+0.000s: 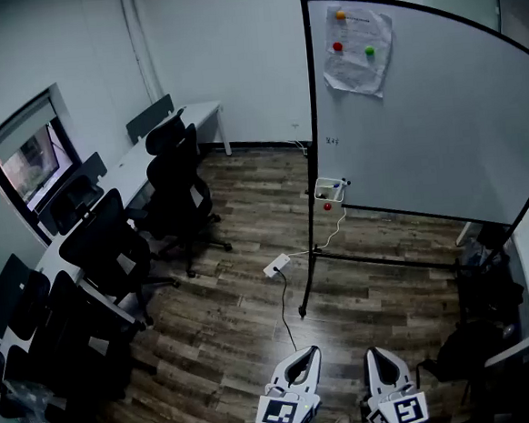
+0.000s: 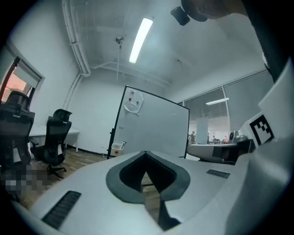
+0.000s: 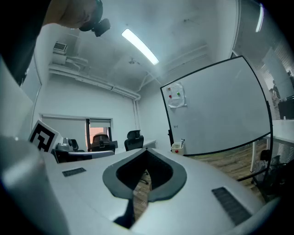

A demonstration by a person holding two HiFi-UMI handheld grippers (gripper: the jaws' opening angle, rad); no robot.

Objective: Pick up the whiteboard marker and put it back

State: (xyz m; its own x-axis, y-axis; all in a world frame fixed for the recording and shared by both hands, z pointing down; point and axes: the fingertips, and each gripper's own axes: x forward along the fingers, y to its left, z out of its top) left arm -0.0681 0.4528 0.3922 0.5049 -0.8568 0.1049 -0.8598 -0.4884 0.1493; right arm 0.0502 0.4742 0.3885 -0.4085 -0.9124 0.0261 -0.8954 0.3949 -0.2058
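Note:
A whiteboard (image 1: 421, 112) on a black wheeled stand fills the right of the head view. A small white holder box (image 1: 328, 190) hangs at its lower left corner, and a whiteboard marker (image 1: 340, 184) sticks out of it. The same box shows far off in the left gripper view (image 2: 118, 147) and in the right gripper view (image 3: 177, 148). My left gripper (image 1: 305, 354) and right gripper (image 1: 381, 356) sit side by side at the bottom edge, well short of the board. The jaws of each meet at the tips, left gripper (image 2: 146, 153) and right gripper (image 3: 147, 150), with nothing between them.
Black office chairs (image 1: 178, 181) line white desks (image 1: 137, 161) along the left wall. A white power strip (image 1: 276, 267) and its black cable lie on the wooden floor before the stand's foot. A sheet of paper (image 1: 358, 51) with coloured magnets hangs on the board. Dark chairs (image 1: 479, 326) stand at right.

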